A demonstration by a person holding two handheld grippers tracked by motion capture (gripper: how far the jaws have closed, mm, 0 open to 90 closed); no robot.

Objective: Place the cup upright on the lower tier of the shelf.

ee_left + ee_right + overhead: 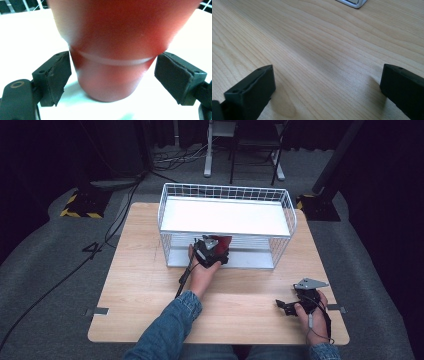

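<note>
The left tool point(112, 75) sits at the open front of the white wire basket rack point(227, 192), with its two black jaws standing on either side of a red tapered cup-shaped object point(112, 50). In the left gripper view the left jaw pad touches the object's wall and the right pad meets it at its upper corner; whether the pads press firmly cannot be told, but the jaws read as grasping the red object rather than released. The object stands upright on the white lower shelf point(30, 45) of the rack, its long axis vertical and its narrow base toward the shelf, directly ahead of the left tool and between its jaws. In the high view the left tool point(212, 251) is at the rack's lower tier, so the left hand is much the nearer. The right tool point(327, 92) rests well apart near the right front edge of the light wooden worktop point(145, 270), with its jaws spread wide and nothing between them.
</note>
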